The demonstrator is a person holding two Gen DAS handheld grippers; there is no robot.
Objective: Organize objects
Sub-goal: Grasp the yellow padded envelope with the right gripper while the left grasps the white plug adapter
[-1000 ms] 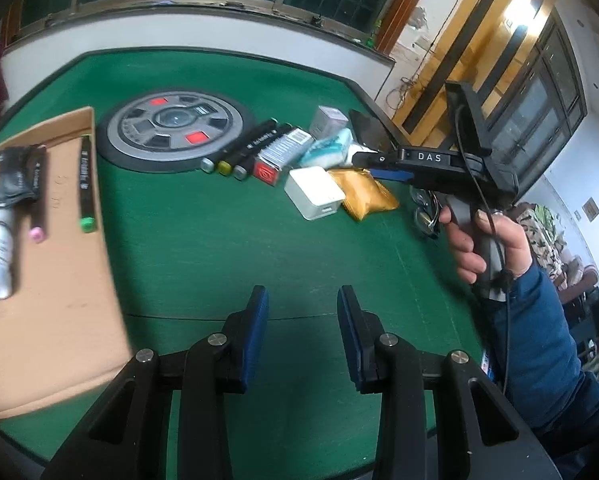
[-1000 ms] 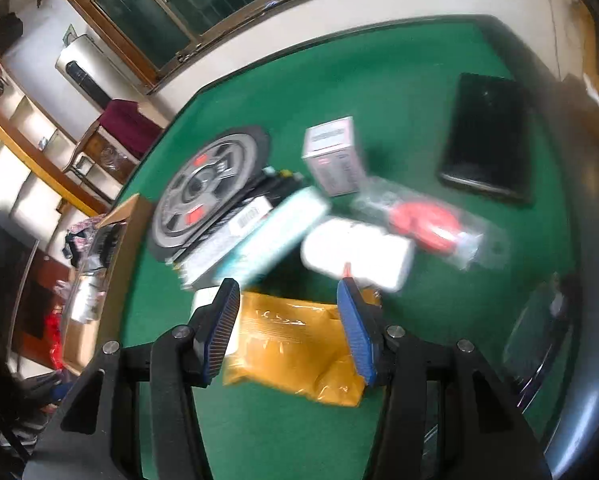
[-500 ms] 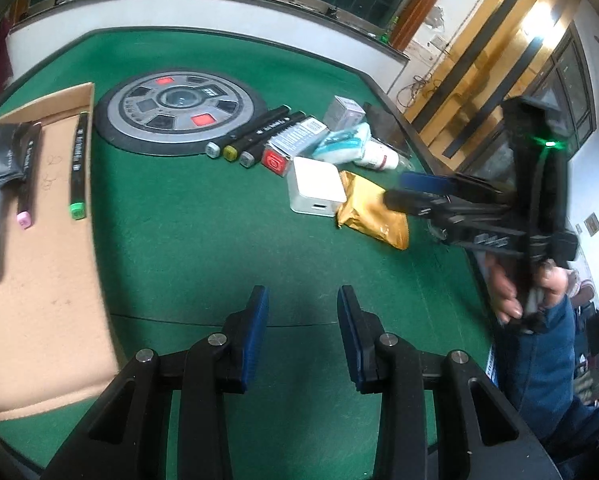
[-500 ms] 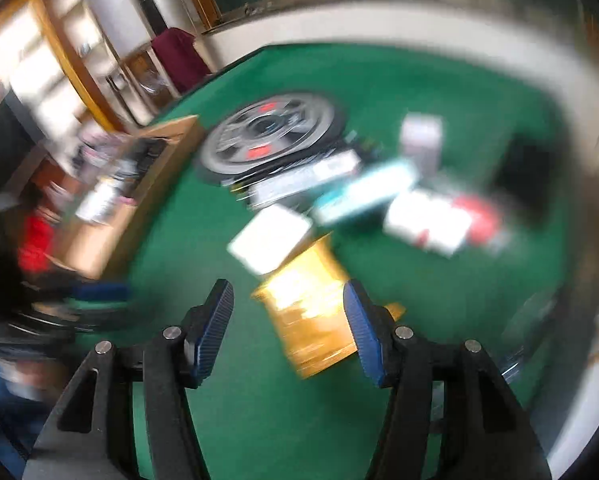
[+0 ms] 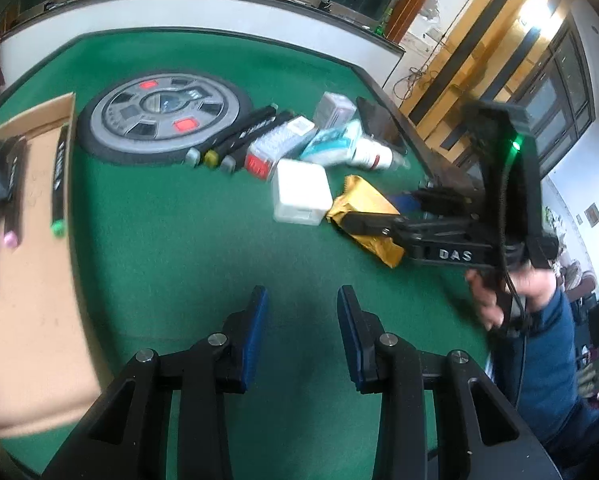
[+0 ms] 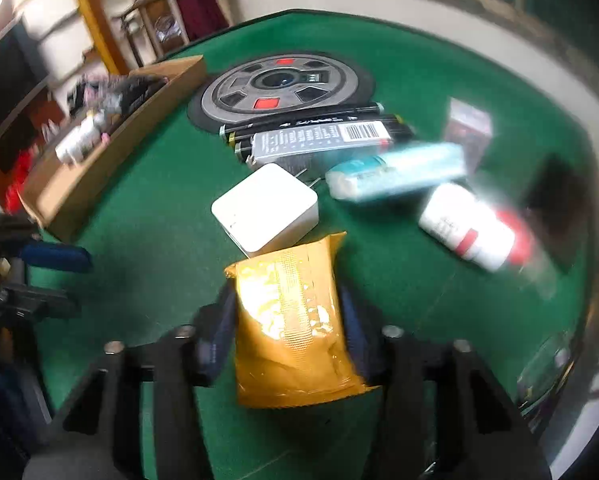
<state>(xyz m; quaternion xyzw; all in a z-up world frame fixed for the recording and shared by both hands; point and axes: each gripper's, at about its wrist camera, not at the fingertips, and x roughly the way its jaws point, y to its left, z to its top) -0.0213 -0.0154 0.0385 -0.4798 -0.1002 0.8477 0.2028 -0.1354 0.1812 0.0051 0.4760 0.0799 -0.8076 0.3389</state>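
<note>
My right gripper (image 6: 289, 328) has its fingers (image 6: 215, 336) on either side of the yellow foil packet (image 6: 291, 320), which lies on the green tabletop (image 6: 147, 208); the blur keeps me from telling whether the pads press it or only flank it. The packet's far end sits just beside the white charger block (image 6: 267, 208). Beyond that lie a light-blue tube (image 6: 395, 170), a white bottle with a red band (image 6: 471, 232), a grey barcoded box (image 6: 319, 140) and black markers (image 6: 299, 118) against the round wheel-patterned mat (image 6: 279, 88). My left gripper (image 5: 299, 320) hovers over bare green felt with its fingers (image 5: 255, 332) spread apart, grasping nothing. To its left lies the cardboard tray (image 5: 31, 240), carrying a green-tipped marker (image 5: 59, 176) and a pink-tipped one (image 5: 13, 196).
</note>
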